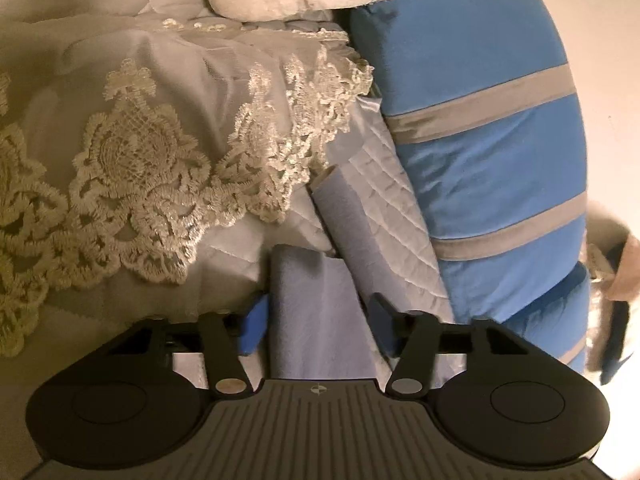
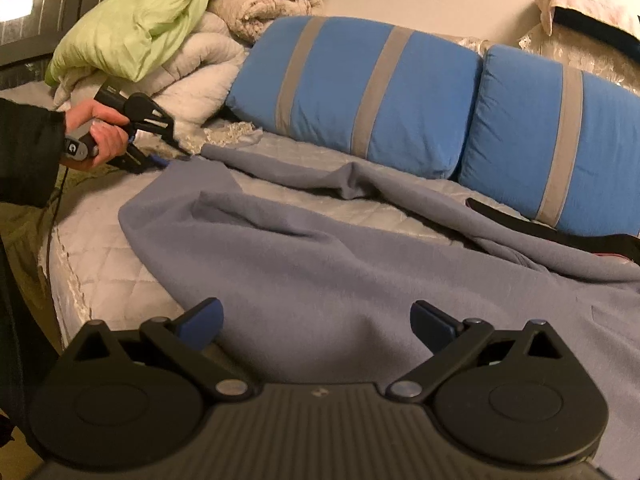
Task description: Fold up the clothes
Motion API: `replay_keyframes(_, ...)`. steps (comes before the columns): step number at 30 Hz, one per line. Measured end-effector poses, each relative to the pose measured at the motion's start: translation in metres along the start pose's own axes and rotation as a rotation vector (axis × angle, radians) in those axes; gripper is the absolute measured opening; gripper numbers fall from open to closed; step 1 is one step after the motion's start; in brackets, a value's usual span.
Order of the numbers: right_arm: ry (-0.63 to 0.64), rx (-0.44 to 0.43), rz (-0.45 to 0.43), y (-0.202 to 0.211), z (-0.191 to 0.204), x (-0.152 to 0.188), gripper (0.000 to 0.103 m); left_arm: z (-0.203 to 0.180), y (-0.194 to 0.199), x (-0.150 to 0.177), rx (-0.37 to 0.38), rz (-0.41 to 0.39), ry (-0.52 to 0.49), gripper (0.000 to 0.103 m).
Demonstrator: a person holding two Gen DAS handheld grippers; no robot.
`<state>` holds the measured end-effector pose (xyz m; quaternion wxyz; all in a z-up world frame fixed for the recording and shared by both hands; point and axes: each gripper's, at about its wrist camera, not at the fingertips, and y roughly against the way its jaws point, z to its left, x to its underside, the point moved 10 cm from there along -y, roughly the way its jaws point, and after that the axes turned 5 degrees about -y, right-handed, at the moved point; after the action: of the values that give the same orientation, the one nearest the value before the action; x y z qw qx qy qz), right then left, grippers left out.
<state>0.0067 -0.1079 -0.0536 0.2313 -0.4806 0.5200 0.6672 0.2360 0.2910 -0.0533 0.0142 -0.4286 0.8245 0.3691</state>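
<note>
Closest to you, the right claw [image 2: 316,326] hangs with its blue pads spread wide just over the near hem of the grey-blue garment [image 2: 320,248], gripping nothing; that reads as a hand poised to take this edge once the far end is secured. The garment itself lies spread and rumpled across the quilted bed [image 2: 104,256], one long strip reaching away toward the head end, so the fold looks barely begun. In the left wrist view, your left claw [image 1: 318,322] has a corner of that cloth running up between its pads; the pads stand part way apart with the fabric in the gap, and I cannot tell whether they truly pinch it or only bracket it. From the right wrist view you can see your left hand [image 2: 98,134] holding that tool low at the garment's far corner, which suits pulling the corner back over the body. Just beyond lies a cream lace cover [image 1: 132,168], then the blue striped pillows [image 2: 360,92] against the wall, and a heap of folded quilts [image 2: 168,40] farthest back.
</note>
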Motion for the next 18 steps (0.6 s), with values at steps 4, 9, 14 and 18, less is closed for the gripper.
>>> replay_keyframes(4, 0.001, 0.003, -0.002, 0.000, 0.001, -0.001, 0.103, 0.013, 0.004, -0.004, -0.066, -0.009, 0.033, 0.004)
replay_keyframes(9, -0.010, 0.013, -0.004, 0.001, -0.001, -0.002, 0.103, 0.011, 0.030, -0.014, -0.163, -0.088, 0.011, 0.003)
replay_keyframes(14, 0.001, 0.014, -0.010, 0.006, 0.000, -0.004, 0.103, 0.008, 0.060, -0.012, -0.264, -0.151, -0.032, 0.003)
replay_keyframes(18, 0.032, 0.024, -0.026, 0.012, 0.002, -0.005, 0.103, 0.018, 0.079, -0.008, -0.389, -0.175, -0.035, 0.003)
